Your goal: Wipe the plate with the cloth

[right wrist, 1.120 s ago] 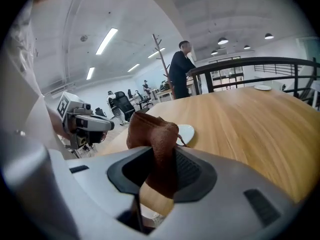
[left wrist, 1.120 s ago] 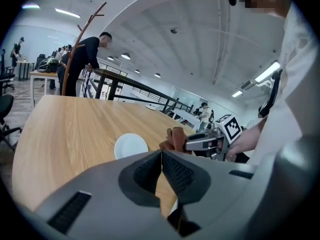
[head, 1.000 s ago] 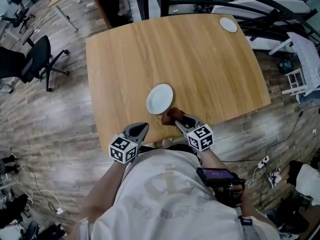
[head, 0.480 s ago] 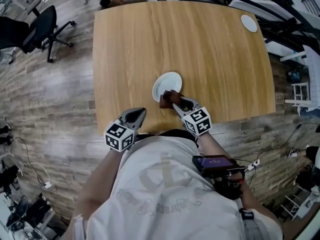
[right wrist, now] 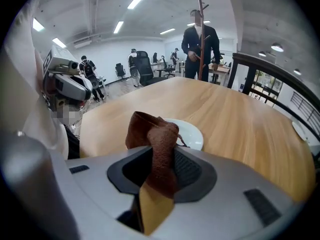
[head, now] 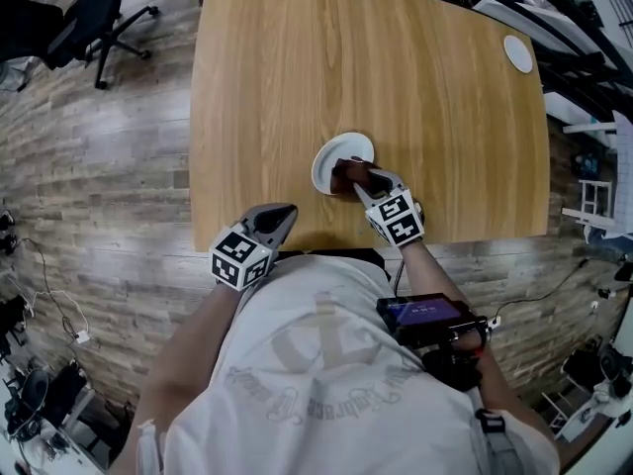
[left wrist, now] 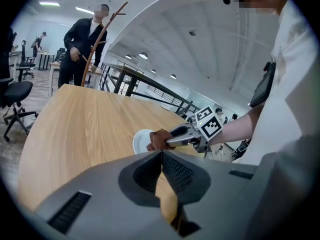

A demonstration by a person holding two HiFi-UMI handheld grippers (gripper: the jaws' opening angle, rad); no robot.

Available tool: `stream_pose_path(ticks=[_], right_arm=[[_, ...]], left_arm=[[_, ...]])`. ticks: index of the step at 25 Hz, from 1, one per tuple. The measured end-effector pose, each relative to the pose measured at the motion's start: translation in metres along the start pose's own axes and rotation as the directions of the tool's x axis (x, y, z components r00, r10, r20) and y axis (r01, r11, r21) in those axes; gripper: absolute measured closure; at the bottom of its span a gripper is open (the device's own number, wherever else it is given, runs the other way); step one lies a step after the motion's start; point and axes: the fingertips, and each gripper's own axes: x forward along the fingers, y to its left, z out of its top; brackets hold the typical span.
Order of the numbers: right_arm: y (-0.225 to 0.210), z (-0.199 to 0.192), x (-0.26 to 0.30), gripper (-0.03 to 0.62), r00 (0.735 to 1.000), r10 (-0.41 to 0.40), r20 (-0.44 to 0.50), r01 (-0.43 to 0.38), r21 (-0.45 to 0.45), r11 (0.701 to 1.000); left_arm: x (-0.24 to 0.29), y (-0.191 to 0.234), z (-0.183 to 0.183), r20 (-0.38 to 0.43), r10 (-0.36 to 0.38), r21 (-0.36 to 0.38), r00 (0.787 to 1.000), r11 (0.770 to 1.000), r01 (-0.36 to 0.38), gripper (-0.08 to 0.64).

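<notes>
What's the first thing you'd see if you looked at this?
A brown cloth, pinched in the right hand-held gripper, sits at the near edge of a white plate on a big wooden table. The left hand-held gripper hangs shut and empty at the table's near edge.

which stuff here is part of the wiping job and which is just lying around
In the job:
white plate, near the table's front edge
brown cloth, at that plate's near edge
right gripper, fingers shut on the brown cloth

Just lying about:
small white dish, at the table's far right corner
office chair, on the floor
left gripper, shut, empty, idle
</notes>
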Motion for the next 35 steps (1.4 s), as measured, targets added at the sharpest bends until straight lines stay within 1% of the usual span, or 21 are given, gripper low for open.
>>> stream_pose_path(ticks=[6,8,11,13,14,19,24,26,29,31,33,35], right_arm=[[-0.049,0.004,0.005,0.465,0.997,-0.076,-0.029,0.074,-0.057,0.996],[-0.061,0.008,0.007,0.465,0.994,-0.104,-0.035,0.101,-0.063,0.993],[-0.067,0.013,0.009,0.465,0.991,-0.128,-0.042,0.125,-0.060,0.990],[-0.064,0.013,0.011,0.465,0.991,-0.126,-0.046,0.122,-0.086,0.989],[-0.059,0.013,0.012,0.465,0.991,-0.123,-0.050,0.117,-0.113,0.987],[-0.030,0.011,0.013,0.465,0.994,-0.092,-0.058,0.073,-0.262,0.962],[0.009,0.011,0.012,0.465,0.998,-0.010,-0.058,-0.011,-0.350,0.937],[0.025,0.015,0.013,0.465,0.998,0.027,-0.049,-0.043,-0.360,0.932],[0.048,0.024,0.015,0.465,0.994,0.102,-0.030,-0.106,-0.343,0.933],[0.059,0.028,0.018,0.465,0.989,0.143,-0.025,-0.143,-0.345,0.928],[0.062,0.027,0.021,0.465,0.988,0.151,-0.036,-0.154,-0.364,0.919],[0.055,0.023,0.025,0.465,0.991,0.127,-0.053,-0.137,-0.380,0.915]], left_arm=[[-0.002,0.007,-0.001,-0.002,0.022,-0.017,1.000,1.000,-0.022,0.546],[-0.006,0.012,-0.003,-0.004,0.033,-0.025,0.999,0.999,-0.033,0.547],[-0.009,0.015,-0.006,-0.003,0.041,-0.033,0.999,0.999,-0.041,0.547],[-0.009,0.013,-0.006,0.000,0.038,-0.032,0.999,0.999,-0.038,0.547],[-0.008,0.012,-0.005,0.001,0.036,-0.030,0.999,0.999,-0.035,0.548],[-0.006,0.009,-0.004,0.004,0.026,-0.024,1.000,0.999,-0.026,0.546],[-0.006,0.008,-0.005,0.011,0.027,-0.026,1.000,0.999,-0.027,0.548],[-0.007,0.009,-0.005,0.012,0.027,-0.028,1.000,0.999,-0.027,0.546],[-0.009,0.009,-0.007,0.013,0.030,-0.034,0.999,0.999,-0.029,0.546],[-0.011,0.009,-0.007,0.012,0.034,-0.037,0.999,0.999,-0.034,0.547],[-0.012,0.011,-0.008,0.011,0.039,-0.040,0.999,0.998,-0.038,0.546],[-0.012,0.013,-0.009,0.011,0.042,-0.042,0.999,0.998,-0.041,0.546]])
